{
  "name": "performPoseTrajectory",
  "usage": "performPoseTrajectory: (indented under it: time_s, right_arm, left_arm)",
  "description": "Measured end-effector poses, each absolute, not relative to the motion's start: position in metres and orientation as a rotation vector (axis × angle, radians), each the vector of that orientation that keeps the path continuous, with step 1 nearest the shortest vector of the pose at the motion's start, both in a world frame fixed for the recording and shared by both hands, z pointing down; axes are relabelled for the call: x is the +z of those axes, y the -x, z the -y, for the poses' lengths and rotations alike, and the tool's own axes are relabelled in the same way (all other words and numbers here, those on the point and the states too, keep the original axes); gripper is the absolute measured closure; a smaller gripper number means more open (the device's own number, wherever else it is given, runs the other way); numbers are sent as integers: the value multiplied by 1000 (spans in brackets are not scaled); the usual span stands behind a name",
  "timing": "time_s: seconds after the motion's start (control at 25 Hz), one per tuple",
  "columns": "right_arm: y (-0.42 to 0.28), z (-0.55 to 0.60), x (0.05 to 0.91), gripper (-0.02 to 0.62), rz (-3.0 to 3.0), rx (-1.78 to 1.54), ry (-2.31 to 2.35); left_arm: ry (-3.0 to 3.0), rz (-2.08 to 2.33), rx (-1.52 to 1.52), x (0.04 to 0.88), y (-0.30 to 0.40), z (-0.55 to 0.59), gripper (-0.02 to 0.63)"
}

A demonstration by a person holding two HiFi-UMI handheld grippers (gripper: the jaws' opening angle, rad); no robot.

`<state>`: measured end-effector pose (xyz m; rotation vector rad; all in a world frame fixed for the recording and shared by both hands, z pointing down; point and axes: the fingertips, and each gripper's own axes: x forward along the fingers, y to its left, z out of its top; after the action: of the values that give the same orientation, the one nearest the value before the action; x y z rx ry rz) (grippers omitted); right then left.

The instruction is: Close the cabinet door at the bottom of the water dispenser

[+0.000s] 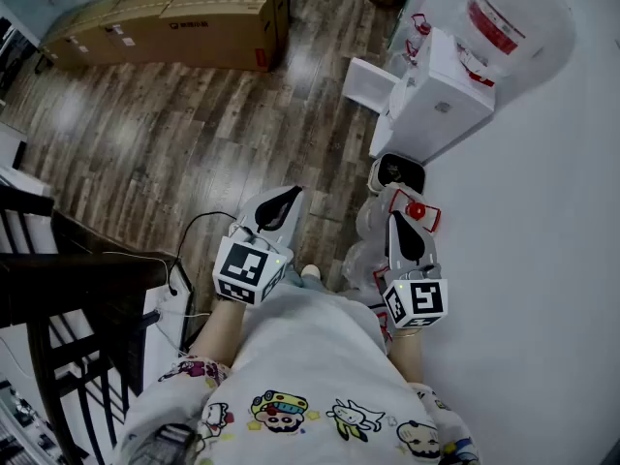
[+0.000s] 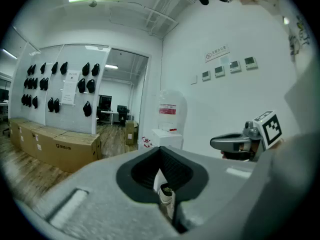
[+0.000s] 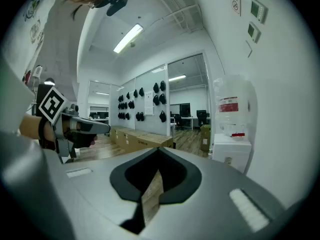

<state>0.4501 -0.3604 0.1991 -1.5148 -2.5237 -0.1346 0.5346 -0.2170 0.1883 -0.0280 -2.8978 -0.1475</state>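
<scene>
The white water dispenser (image 1: pixel 441 100) stands against the wall at the upper right of the head view, with a clear bottle (image 1: pixel 504 17) on top. Its bottom cabinet door (image 1: pixel 368 82) hangs open, swung out over the wooden floor. My left gripper (image 1: pixel 288 197) and right gripper (image 1: pixel 392 197) are held side by side in front of my body, well short of the dispenser. Both are shut with nothing between the jaws. The left gripper view shows the dispenser (image 2: pixel 167 134) ahead beyond the shut left gripper (image 2: pixel 161 164). In the right gripper view the dispenser (image 3: pixel 232 144) stands to the right of the shut right gripper (image 3: pixel 157 169).
Long cardboard boxes (image 1: pixel 174 17) lie across the far floor. A dark chair frame (image 1: pixel 77 289) stands at my left, with a cable (image 1: pixel 194 231) on the floor beside it. A small black-topped bin (image 1: pixel 397 172) sits between me and the dispenser. The white wall (image 1: pixel 542 260) runs along the right.
</scene>
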Motion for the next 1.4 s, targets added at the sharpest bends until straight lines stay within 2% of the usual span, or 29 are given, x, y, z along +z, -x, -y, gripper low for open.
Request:
performPoseTrajectory:
  time_s: [0.28,0.48,0.68,1.4]
  right_arm:
    - [-445,360,200,589,2511,-58,1568]
    - [-437,348,198,536,2471,25,1612]
    - [-417,321,203,517,2448,32,1640]
    - [-294,115,187,440,2440,69,1648]
  left_arm:
    - [95,2931,-169,187,-534,217,603]
    - [139,2934,-195,186,-528,206,550]
    - [167,2942,-204,193,-509,178,524]
    - [160,2935,-204,190,-390,-31,474]
